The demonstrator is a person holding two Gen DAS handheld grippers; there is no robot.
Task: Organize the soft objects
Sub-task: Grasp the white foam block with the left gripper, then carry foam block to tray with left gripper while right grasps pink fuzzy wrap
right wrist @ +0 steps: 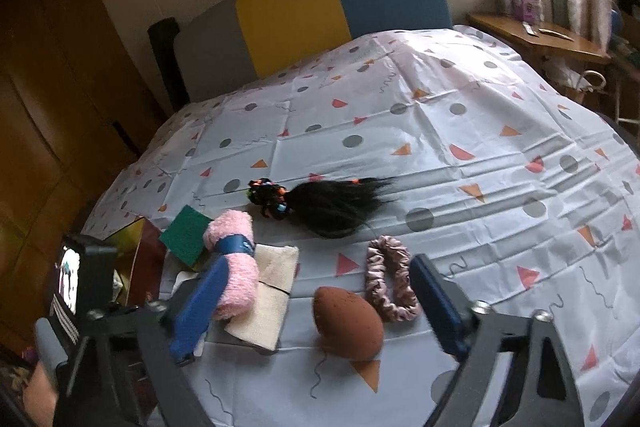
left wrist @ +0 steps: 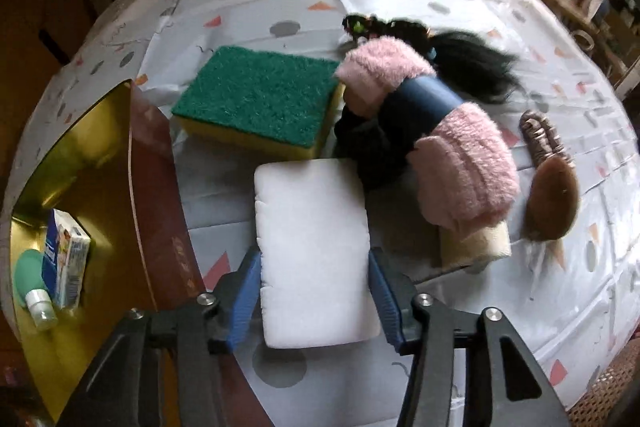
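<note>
Between your left tongs (left wrist: 315, 301), the white sponge (left wrist: 314, 251) sits barely pinched and may slip; your right tongs (right wrist: 316, 311) gape empty.

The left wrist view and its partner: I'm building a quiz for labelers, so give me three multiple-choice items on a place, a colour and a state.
1. The white sponge sits: A in the gold box, B between the left gripper fingers, C on the pink sock roll.
2. The scouring sponge top is: A green, B red, C white.
3. The right gripper is: A shut on the scrunchie, B open, C shut on the makeup sponge.

B: blue fingers flank its sides. A: green over yellow. B: fingers spread wide, holding nothing.
</note>
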